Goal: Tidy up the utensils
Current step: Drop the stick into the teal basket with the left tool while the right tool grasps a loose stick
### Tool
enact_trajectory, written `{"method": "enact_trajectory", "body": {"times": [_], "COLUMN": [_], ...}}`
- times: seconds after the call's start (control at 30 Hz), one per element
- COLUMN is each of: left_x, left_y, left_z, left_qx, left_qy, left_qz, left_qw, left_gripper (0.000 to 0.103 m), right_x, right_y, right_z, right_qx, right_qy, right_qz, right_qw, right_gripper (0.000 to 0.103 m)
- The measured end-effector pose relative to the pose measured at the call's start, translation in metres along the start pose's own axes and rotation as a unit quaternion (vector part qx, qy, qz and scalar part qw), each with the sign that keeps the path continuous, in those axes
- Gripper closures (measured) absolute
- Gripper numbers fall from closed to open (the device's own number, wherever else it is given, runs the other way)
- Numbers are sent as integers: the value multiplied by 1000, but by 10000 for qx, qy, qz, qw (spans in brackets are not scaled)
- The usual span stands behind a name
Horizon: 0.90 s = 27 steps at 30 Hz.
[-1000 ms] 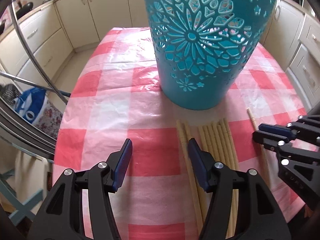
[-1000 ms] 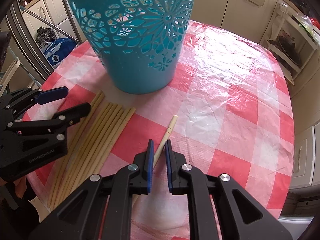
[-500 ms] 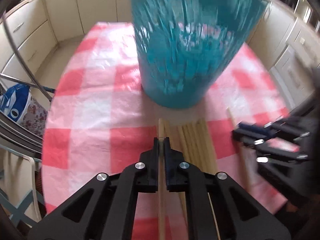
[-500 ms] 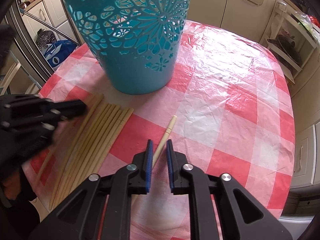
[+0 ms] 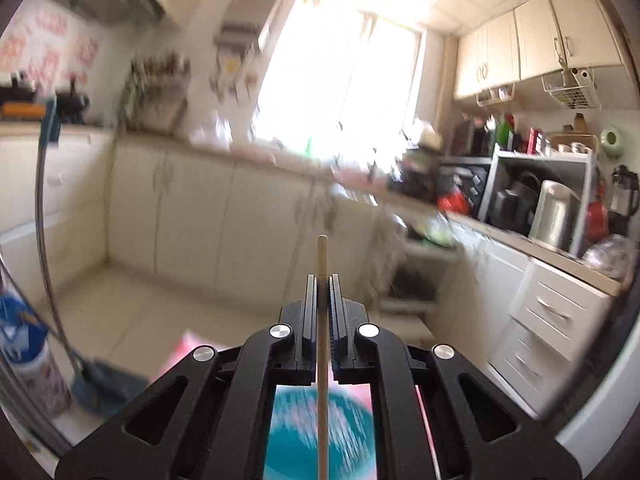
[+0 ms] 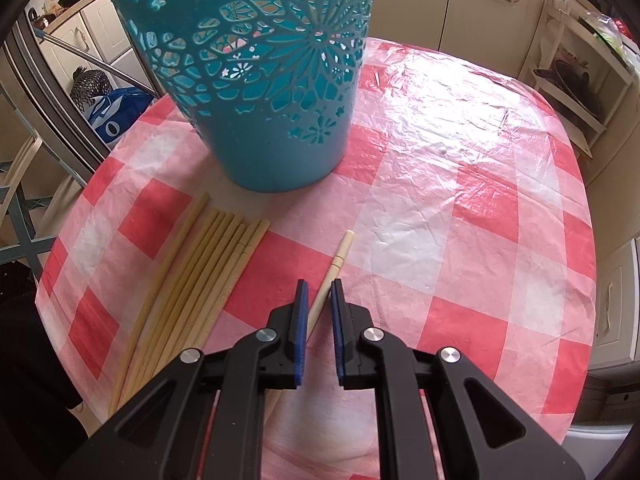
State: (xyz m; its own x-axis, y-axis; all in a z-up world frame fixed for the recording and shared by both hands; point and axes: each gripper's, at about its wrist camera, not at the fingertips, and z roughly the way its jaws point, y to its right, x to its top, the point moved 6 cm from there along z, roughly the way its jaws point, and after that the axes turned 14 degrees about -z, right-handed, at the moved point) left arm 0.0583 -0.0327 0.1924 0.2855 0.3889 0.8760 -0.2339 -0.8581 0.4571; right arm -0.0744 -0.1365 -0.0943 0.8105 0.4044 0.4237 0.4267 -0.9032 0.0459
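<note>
Left tool (image 5: 322, 280) level, clamping upright chopstick (image 5: 322, 344).

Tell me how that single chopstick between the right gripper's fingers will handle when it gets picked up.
The chopstick looks thin, straight and wooden, so it is probably stiff and very light. It seems rounded and lies on a glossy tablecloth, so it may roll or skid if nudged. The right gripper straddles it near one end, so it might droop or pivot unless squeezed firmly.
</note>
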Motion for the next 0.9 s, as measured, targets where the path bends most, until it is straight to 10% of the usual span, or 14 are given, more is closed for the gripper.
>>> {"method": "enact_trajectory", "body": {"times": [0.23, 0.53, 0.67, 0.9], "left_x": [-22, -77, -86, -89], "left_y": [-15, -47, -60, -95], "left_z": [49, 65, 44, -21], "left_qx": [783, 1351, 1521, 1562], "left_qy": [150, -737, -939, -595], "left_qz": [4, 183, 198, -345], "left_qw": [9968, 9879, 9837, 9853], "left_gripper": [98, 96, 58, 25], "right_x": [-2, -2, -5, -8], "right_y": [3, 4, 8, 3], "right_z": [0, -1, -2, -4], "right_qx": [90, 353, 527, 194], "right_qy": [44, 43, 84, 192], "right_qz": [188, 267, 339, 164], "right_qw": [9998, 9990, 9980, 9995], "right_gripper": [91, 91, 91, 94]}}
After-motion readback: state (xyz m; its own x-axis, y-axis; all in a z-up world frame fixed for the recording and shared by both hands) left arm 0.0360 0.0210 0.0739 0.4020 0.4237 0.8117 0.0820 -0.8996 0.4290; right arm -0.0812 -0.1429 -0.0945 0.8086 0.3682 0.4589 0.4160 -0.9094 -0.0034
